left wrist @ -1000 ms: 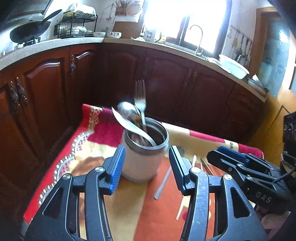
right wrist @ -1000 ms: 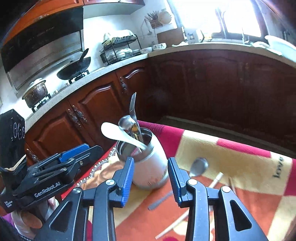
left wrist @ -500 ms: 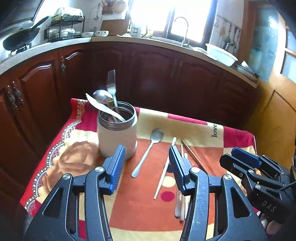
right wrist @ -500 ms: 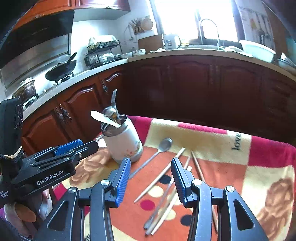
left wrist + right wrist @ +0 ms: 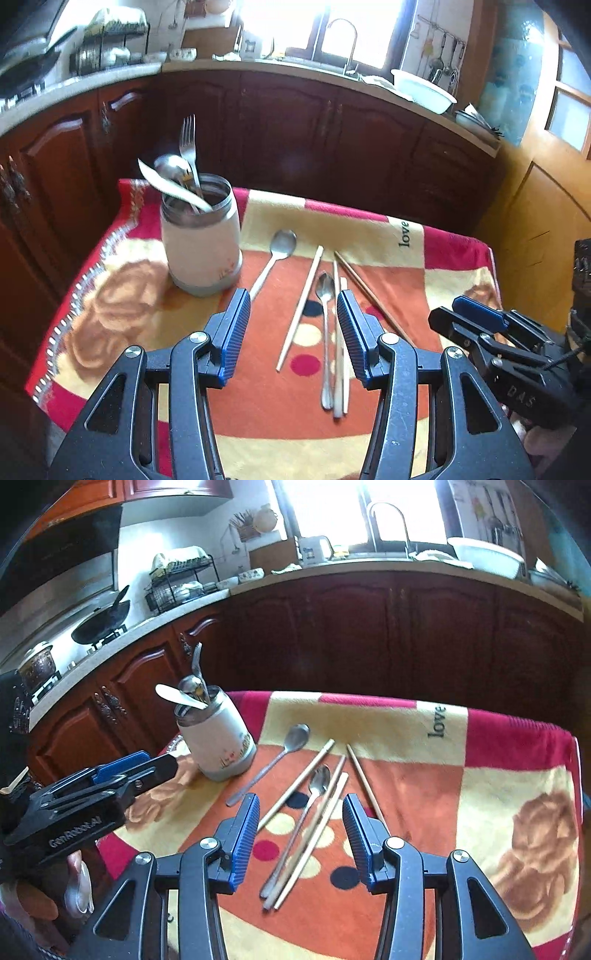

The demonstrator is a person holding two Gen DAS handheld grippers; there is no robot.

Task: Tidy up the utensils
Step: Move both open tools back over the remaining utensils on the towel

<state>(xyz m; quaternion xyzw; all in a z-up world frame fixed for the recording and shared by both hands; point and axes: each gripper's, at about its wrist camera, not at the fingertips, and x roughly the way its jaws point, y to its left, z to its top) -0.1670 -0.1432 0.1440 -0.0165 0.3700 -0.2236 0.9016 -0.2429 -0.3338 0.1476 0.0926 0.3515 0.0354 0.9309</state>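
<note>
left wrist view: my left tongs (image 5: 293, 330) are wide, nothing between them, hovering over the blanket-covered bench (image 5: 369, 229). the holder jar (image 5: 201, 245) stands upright at the left of the bench with a fork (image 5: 188, 147), a metal spoon and a white spoon (image 5: 173, 186) already in it. still loose on the blanket: a big spoon (image 5: 275, 256) just right of the jar, a small spoon (image 5: 325, 332) almost straight ahead of me, and several chopsticks (image 5: 301, 306) around it, some touching the small spoon's handle. right tongs (image 5: 476, 319) show at the right edge, side-on; can't tell their gap from here. right wrist view: right tongs (image 5: 300, 836) are wide too, empty, lined up over the small spoon (image 5: 314, 797) and the chopstick bundle (image 5: 321, 823). big spoon (image 5: 280, 757) lies between that bundle and the jar (image 5: 218, 738). left tongs (image 5: 122, 771) visible at left, low beside the jar. my read: roughly a third done, three pieces binned, two spoons plus about four chopsticks left. next pick looks like the small spoon or a stick, and they overlap, so a clean single grab will be fiddly.
</note>
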